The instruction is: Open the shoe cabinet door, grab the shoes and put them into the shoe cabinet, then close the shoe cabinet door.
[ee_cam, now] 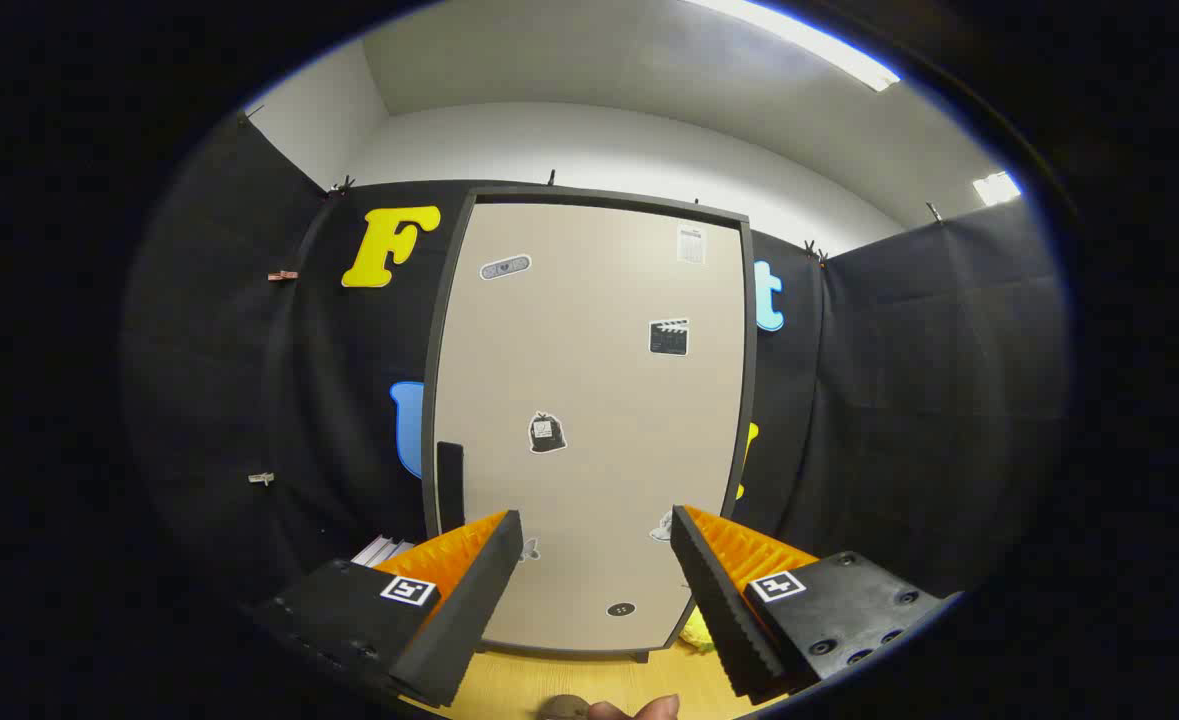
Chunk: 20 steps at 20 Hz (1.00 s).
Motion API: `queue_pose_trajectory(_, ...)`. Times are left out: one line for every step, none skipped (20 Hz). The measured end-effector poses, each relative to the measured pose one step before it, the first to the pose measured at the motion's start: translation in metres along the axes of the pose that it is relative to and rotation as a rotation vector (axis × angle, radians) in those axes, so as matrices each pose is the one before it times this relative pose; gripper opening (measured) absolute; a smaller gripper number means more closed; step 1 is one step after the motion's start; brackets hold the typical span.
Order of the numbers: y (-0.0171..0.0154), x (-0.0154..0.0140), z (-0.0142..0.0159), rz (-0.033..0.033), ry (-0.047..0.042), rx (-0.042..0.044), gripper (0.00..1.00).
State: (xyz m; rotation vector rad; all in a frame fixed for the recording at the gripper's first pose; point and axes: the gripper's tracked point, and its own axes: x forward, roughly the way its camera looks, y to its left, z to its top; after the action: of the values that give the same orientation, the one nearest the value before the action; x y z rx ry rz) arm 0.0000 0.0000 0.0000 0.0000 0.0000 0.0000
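Gripper (597, 545) with fingers spread wide and empty, facing the closed shoe cabinet door (589, 420) from a short way off, presumably to reach its dark handle (449, 487) at the left edge; shoes unidentified.

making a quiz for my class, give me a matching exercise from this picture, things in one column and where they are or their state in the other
Things:
1. cabinet door
2. door handle
3. hand-held gripper
4. yellow object

Places or states:
A. on the floor at the cabinet's lower right corner
B. shut, with stickers on it
C. open, fingers apart, holding nothing
D. dark vertical strip near the door's left edge, above the left finger

Pairs: 1-B, 2-D, 3-C, 4-A
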Motion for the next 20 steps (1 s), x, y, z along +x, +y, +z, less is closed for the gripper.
queue_pose_trajectory(0.0005,-0.00017,-0.00002,-0.00139,0.00232,0.003,0.98)
queue_pose_trajectory(-0.00071,-0.00007,-0.00017,-0.00439,0.00313,0.00275,0.98)
queue_pose_trajectory(-0.0001,-0.00018,-0.00099,-0.00268,0.00489,0.00678,0.97)
queue_pose_trajectory(0.00021,-0.00012,-0.00051,-0.00159,0.00424,0.00909,0.97)
queue_pose_trajectory(-0.0002,-0.00001,-0.00098,0.00075,0.00621,0.00527,0.97)
queue_pose_trajectory(-0.00071,-0.00041,-0.00184,-0.00012,0.00758,0.00298,0.98)
queue_pose_trajectory(0.00012,0.00005,-0.00189,0.00174,0.0092,0.00528,0.98)
queue_pose_trajectory(0.0001,-0.00041,-0.00185,0.00169,0.00899,0.01015,0.98)
queue_pose_trajectory(0.00021,-0.00014,-0.00111,0.00397,0.00715,0.01663,0.98)
queue_pose_trajectory(0.00026,-0.0008,-0.00108,0.00312,0.00372,0.02075,0.98)
queue_pose_trajectory(-0.00081,0.00039,-0.00044,-0.00156,0.00214,0.02053,0.98)
queue_pose_trajectory(-0.00171,0.00065,0.00011,-0.00402,0.00125,0.00741,0.98)
queue_pose_trajectory(-0.00184,-0.00014,-0.00043,-0.00625,0.00011,-0.00419,0.98)
queue_pose_trajectory(-0.00099,0.00088,-0.00118,-0.00217,0.00114,-0.00809,0.97)
queue_pose_trajectory(0.0007,0.00038,-0.00088,0.00171,0.00103,-0.0069,0.97)
queue_pose_trajectory(0.00087,0.00066,-0.00106,0.00153,0.00215,-0.00126,0.97)
queue_pose_trajectory(0.00281,0.00073,-0.00024,0.00498,-0.00172,0.00539,0.97)
queue_pose_trajectory(0.00341,0.00179,0.00073,0.00425,-0.00394,0.0117,0.98)
queue_pose_trajectory(0.0083,0.00216,0.00233,0.01759,-0.0056,0.01698,0.98)
queue_pose_trajectory(0.00867,0.00321,0.00012,0.01448,-0.00146,0.00948,0.98)
